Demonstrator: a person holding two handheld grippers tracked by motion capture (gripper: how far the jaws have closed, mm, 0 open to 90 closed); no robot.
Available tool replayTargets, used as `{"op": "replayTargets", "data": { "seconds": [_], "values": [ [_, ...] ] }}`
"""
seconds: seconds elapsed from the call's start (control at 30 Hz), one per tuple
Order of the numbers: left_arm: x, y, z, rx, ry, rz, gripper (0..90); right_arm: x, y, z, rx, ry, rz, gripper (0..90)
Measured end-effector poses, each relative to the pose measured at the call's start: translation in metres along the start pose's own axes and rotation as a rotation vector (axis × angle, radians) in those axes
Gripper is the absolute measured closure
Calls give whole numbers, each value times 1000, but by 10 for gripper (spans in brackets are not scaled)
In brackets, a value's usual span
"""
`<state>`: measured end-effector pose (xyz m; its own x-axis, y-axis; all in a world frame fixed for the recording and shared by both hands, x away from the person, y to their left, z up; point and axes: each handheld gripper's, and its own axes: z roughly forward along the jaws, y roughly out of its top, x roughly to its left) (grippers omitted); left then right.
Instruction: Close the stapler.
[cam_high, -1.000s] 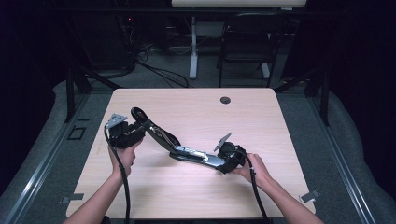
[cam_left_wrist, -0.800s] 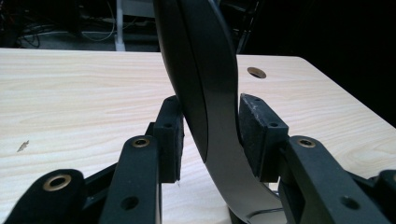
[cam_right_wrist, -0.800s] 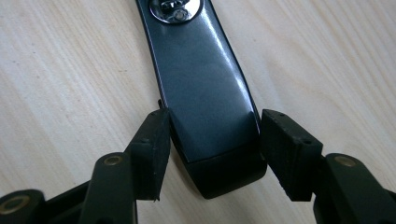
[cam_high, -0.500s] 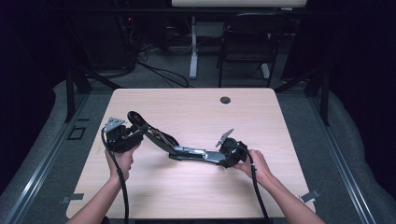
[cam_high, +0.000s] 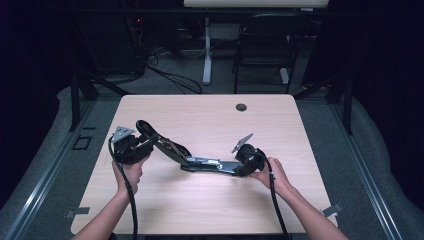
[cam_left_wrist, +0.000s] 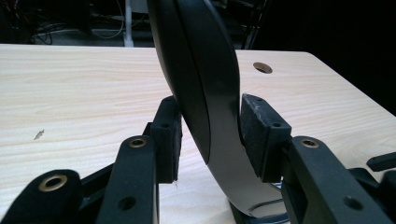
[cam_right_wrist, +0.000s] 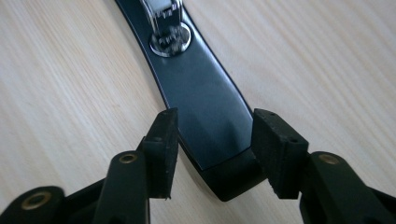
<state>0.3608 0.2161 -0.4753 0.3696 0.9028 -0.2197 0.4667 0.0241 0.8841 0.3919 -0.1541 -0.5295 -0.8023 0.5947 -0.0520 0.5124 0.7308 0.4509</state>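
A lab or recording studio is suggested by what is seen. A pale wood-grain counter (cam_high: 210, 115) with a round cable hole (cam_high: 241, 107) is set on grey carpet (cam_high: 320, 125) in the middle of the frame and is ringed by black curtains (cam_high: 385, 75) at the left and right edges. Loose cables (cam_high: 170, 80) are spread on the floor at the upper left, beside a white desk leg (cam_high: 206, 55) and a dark chair (cam_high: 262, 52) at the top centre.

I count one black strap-like belt (cam_high: 170, 148) with one metal buckle (cam_high: 205, 161), two grippers, mine left (cam_high: 131, 146) and right (cam_high: 245, 155), on one table (cam_high: 210, 205) with one cable hole (cam_high: 241, 107)
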Motion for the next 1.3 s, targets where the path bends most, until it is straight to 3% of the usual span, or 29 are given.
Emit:
{"op": "replayTargets", "data": {
  "seconds": [0.17, 0.43, 0.6, 0.97, 1.3],
  "values": [
    [-3, 1, 1, -2, -5, 14, 603, -3, 3, -11, -67, 18, 32, 602],
    [-10, -1, 5, 5, -27, 32, 556, -8, 3, -24, -109, 14, 49, 635],
    [-12, -5, 8, 25, -30, 36, 549, -11, 7, -30, -146, 39, 64, 677],
    [-22, -6, 10, -7, -43, 35, 595, -8, 24, -38, -201, 75, 67, 777],
    [-41, -4, 15, -27, -59, 78, 609, -8, 31, -48, -241, 84, 71, 811]
  ]
}}
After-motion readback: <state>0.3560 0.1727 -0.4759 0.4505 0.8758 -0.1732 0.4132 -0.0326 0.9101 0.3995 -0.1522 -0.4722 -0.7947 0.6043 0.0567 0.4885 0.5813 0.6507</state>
